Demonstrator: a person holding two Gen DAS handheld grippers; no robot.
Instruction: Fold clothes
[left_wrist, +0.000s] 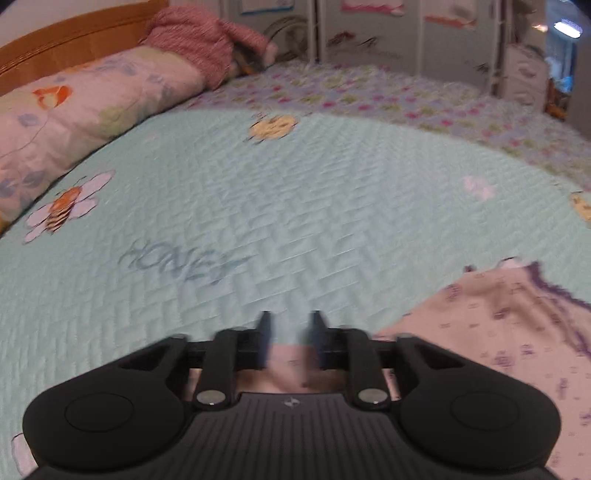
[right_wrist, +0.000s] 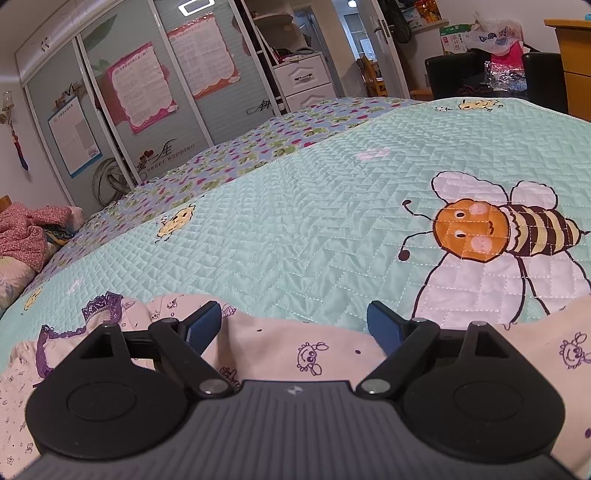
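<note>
Both tongs over a pale pink printed garment on a bed.

The left tongs (left_wrist: 290, 321) stand partly spread with nothing pinched; the frame is blurred, and the pink garment (left_wrist: 509, 332) lies under them and off to their right on the mint quilted bedspread (left_wrist: 258, 206). The right tongs (right_wrist: 295, 317) are spread wide, also empty, with the same garment (right_wrist: 306, 350) directly beneath and between their blue pads (right_wrist: 205, 321), its purple lace trim (right_wrist: 101, 302) just left of them. A large bee print (right_wrist: 491, 236) lies ahead to their right.
</note>
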